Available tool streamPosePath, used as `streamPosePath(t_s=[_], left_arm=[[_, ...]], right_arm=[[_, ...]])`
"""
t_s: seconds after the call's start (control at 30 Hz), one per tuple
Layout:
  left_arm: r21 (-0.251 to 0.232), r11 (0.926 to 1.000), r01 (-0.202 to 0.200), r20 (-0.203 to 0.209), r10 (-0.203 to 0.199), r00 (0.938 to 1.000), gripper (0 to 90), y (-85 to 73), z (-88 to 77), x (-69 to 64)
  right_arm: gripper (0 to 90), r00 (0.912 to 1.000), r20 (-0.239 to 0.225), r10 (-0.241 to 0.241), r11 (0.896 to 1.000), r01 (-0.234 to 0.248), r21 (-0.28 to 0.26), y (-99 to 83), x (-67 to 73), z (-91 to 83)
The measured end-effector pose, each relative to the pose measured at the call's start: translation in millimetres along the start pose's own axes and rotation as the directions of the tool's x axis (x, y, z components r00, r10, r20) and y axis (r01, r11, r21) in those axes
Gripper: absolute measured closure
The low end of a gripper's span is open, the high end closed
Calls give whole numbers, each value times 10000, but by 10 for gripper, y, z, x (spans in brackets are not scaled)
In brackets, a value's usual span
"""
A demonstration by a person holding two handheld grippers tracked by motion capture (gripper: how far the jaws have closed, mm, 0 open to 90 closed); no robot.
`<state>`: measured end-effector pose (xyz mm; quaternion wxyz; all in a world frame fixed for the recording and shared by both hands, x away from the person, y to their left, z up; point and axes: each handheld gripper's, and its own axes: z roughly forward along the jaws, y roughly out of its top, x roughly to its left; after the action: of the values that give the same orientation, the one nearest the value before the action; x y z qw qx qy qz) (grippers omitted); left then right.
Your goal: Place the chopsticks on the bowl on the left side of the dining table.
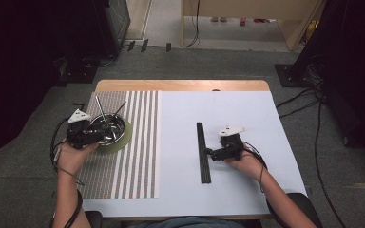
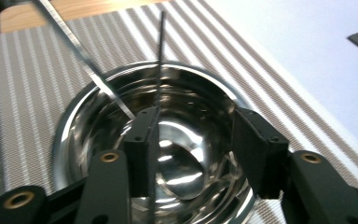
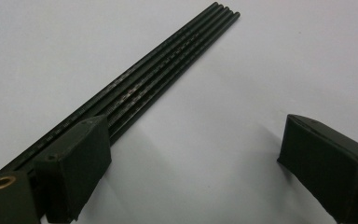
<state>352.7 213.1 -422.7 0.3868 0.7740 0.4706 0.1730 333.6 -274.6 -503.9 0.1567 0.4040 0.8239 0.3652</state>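
At the left of the high view, a shiny metal bowl (image 1: 108, 129) is seen on a green plate (image 1: 126, 137), which lies on a striped mat (image 1: 133, 142). Two thin sticks are already stood in the bowl: a silver stick (image 1: 100, 108) and a dark stick (image 1: 119, 109), both leaning out over the rim. The left tool (image 1: 91, 134) is held at the bowl's near left edge, pointing across it. Its jaws are half open, and in the left gripper view the dark stick (image 2: 160, 51) is seen beside the left jaw, no longer pinched. So two sticks are judged to be done.

In the middle of the white worktop (image 1: 247, 114), a row of black sticks (image 1: 203, 152) is left lying flat. The right tool (image 1: 210, 153) is held low beside them, pointing left. Its jaws are wide and nothing is gripped; one jaw is at the sticks' edge. These sticks are judged to be left to move.
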Motion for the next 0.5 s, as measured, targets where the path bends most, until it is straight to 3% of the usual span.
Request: streamPosePath(t_s=[0.23, 0.5], left_arm=[[7, 9999, -149, 291, 149, 9995, 470, 82, 55, -152], [105, 9998, -139, 520, 134, 9986, 417, 107, 100, -228]], right_arm=[[83, 10000, 0, 1, 10000, -1, -3, 0, 0, 0], [83, 10000, -4, 4, 10000, -4, -3, 0, 0, 0]])
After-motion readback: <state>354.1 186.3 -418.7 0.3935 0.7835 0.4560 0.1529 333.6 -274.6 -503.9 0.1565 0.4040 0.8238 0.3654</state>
